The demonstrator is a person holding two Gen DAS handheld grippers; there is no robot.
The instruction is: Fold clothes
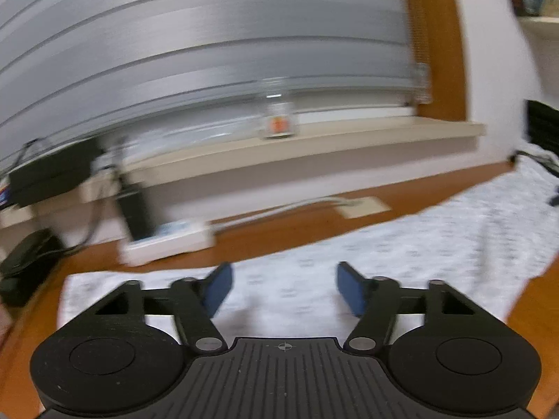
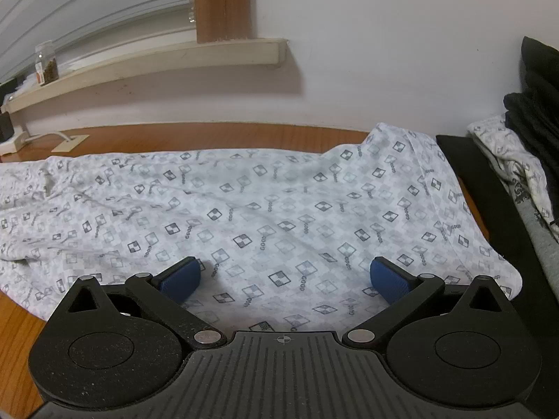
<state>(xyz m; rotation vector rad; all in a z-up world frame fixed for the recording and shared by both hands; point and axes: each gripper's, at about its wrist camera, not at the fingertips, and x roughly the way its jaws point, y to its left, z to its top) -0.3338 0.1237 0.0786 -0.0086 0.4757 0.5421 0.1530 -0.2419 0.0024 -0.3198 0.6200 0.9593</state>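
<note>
A white garment (image 2: 265, 206) with a grey checked print lies spread flat on the wooden table. My right gripper (image 2: 284, 277) hovers just over its near part, jaws open, with only cloth below the blue pads (image 2: 389, 281). The left wrist view is blurred. There the same garment (image 1: 401, 244) stretches from the near left corner off to the right, and my left gripper (image 1: 284, 288) stands open above its near edge with nothing between the pads (image 1: 218, 289).
A pile of dark and printed clothes (image 2: 527, 160) sits at the right on a black surface. A window ledge (image 1: 314, 143) with a jar (image 1: 277, 118) runs along the wall. A white power strip (image 1: 167, 242), cables and a black adapter (image 1: 24, 265) lie at the table's left.
</note>
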